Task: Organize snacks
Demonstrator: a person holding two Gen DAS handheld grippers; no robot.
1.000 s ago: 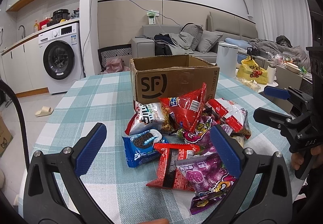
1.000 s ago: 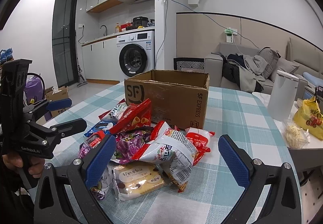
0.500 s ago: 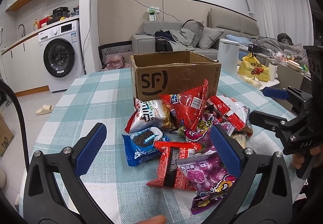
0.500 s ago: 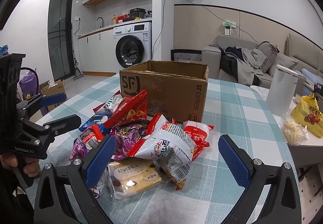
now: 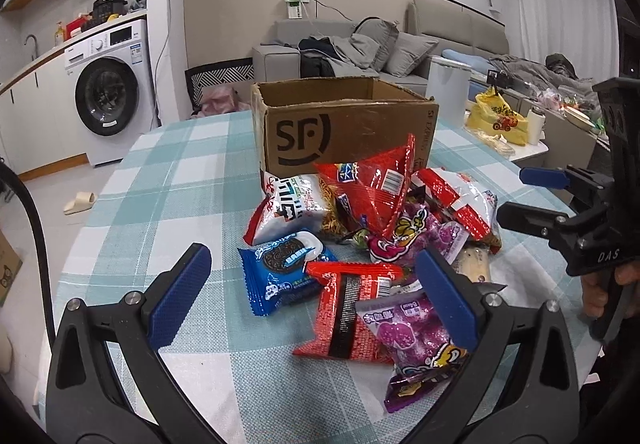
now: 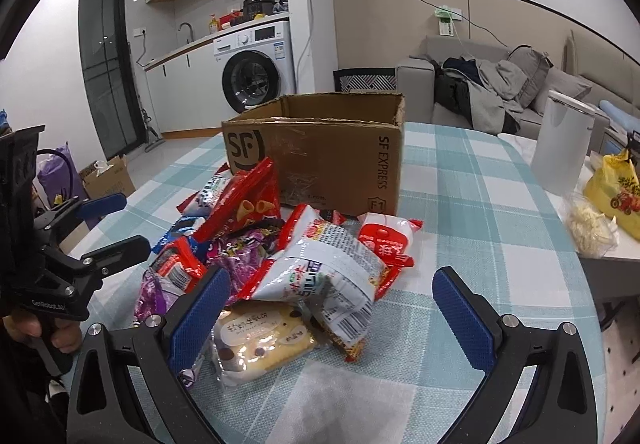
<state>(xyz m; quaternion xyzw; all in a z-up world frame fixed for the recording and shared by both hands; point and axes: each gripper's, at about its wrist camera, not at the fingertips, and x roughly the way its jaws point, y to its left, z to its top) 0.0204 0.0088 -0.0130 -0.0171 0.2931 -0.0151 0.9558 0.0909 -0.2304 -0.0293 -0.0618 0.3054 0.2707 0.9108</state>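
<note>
My left hand-held gripper [image 5: 312, 290] hangs low over the near edge of the counter [image 5: 160, 179] with its jaws spread wide and nothing between them; the right hand-held gripper [image 6: 332, 308] is just as wide and just as empty. Straight ahead of the left one lie the blue cookie pack [image 5: 286, 270] and a flat red pack [image 5: 348, 310], with a purple candy bag [image 5: 416, 340] partly under the right pad. Ahead of the right one sits a pale biscuit pack [image 6: 260, 340], half under the white noodle bag [image 6: 324, 268], and beyond them the red cone-snack bag [image 6: 244, 203] leans up on top of the heap. All of it lies in one loose pile just in front of the open box [image 6: 316, 147] — touching its front wall, as far as I can tell. I judge these to be light, air-puffed film bags: slick, crinkly, and easy to crush, the biscuits and noodles most of all. I would pinch a sealed end seam or a corner rather than the belly — the cookie pack lies free at the pile's edge and looks the easiest first take.
</note>
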